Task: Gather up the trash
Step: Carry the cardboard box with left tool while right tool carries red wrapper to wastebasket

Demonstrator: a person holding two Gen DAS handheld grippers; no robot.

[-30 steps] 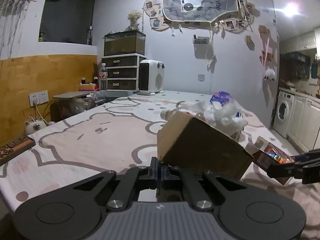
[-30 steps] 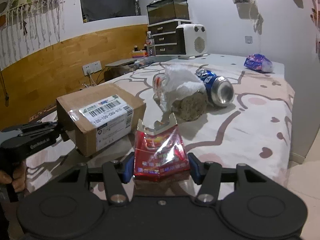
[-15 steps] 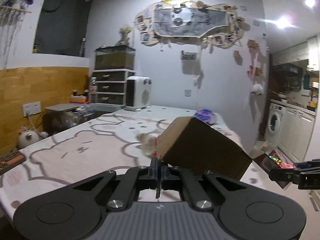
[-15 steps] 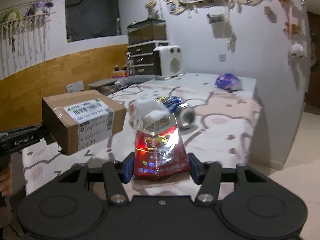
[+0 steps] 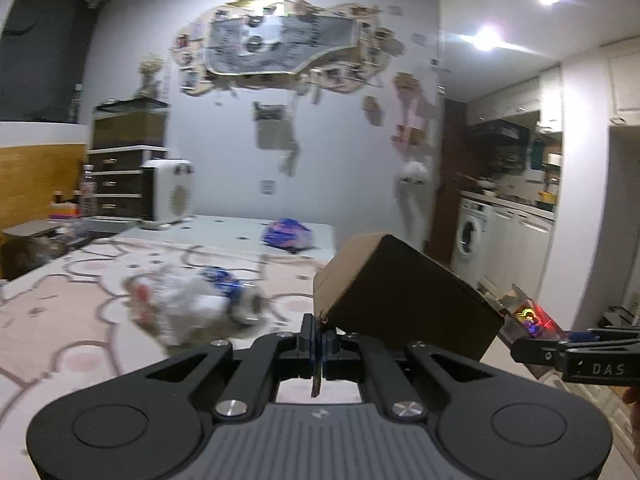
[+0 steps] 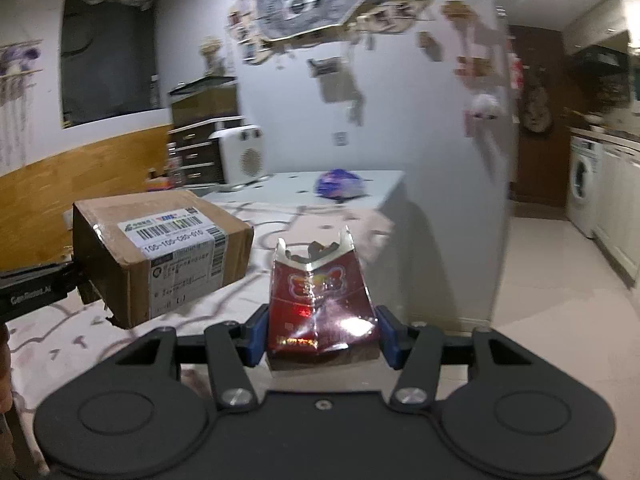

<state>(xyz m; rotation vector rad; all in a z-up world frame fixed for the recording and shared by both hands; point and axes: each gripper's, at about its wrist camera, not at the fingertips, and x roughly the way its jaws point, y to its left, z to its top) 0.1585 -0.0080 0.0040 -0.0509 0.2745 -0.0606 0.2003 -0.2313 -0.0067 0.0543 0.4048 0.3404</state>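
Observation:
My left gripper (image 5: 318, 338) is shut on a flap of a brown cardboard box (image 5: 404, 294) and holds it in the air; the box also shows in the right wrist view (image 6: 160, 256) with a white shipping label. My right gripper (image 6: 322, 334) is shut on a torn red snack packet (image 6: 320, 304), lifted off the table; the packet shows at the right of the left wrist view (image 5: 532, 318). On the table lie a crumpled white bag (image 5: 180, 304), a blue can (image 5: 224, 278) and a purple wrapper (image 5: 286, 234).
The table with a pink bear-pattern cloth (image 5: 60, 320) lies below and to the left. A white heater (image 5: 168, 196) and dark drawers (image 5: 116, 176) stand at its far end. A washing machine (image 5: 472, 238) and tiled floor (image 6: 560, 280) are to the right.
Both grippers have risen and swung right, away from the table, carrying the box and the packet. The views now show more wall and kitchen.

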